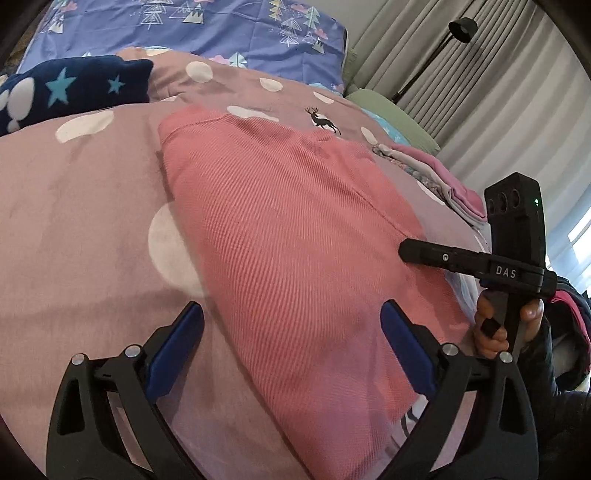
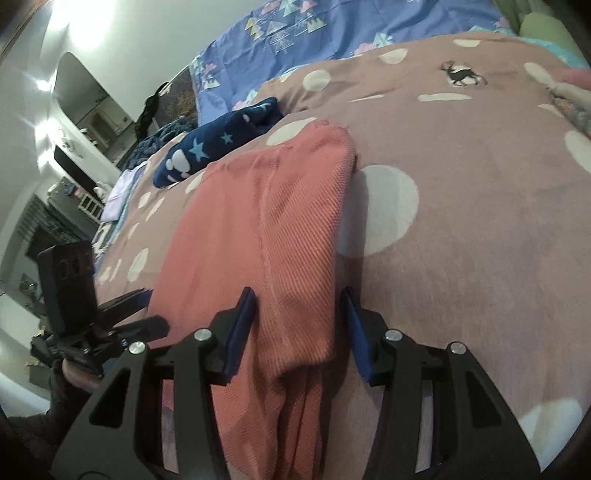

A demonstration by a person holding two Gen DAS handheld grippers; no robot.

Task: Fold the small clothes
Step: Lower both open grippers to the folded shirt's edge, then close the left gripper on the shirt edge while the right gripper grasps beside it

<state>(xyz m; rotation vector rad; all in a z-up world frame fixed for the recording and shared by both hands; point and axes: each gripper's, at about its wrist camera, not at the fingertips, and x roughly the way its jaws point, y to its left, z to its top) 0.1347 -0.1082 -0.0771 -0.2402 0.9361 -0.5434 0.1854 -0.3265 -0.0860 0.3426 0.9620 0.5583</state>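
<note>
A salmon-pink ribbed garment (image 1: 295, 236) lies spread on a mauve bedcover with white dots (image 1: 74, 206). My left gripper (image 1: 291, 332) is open just above the garment's near left part, its blue-padded jaws wide apart with nothing between them. The right gripper (image 1: 413, 253) shows in the left wrist view at the garment's right edge, held by a hand. In the right wrist view my right gripper (image 2: 297, 328) is open, jaws straddling the near end of the garment (image 2: 266, 229), which bunches into folds there. The left gripper (image 2: 147, 314) shows at the left.
A navy garment with stars (image 1: 70, 92) lies at the back left. A stack of folded clothes (image 1: 443, 181) sits at the bed's right edge. A blue patterned sheet (image 1: 221, 26) covers the far end. Curtains and a floor lamp (image 1: 461, 29) stand beyond.
</note>
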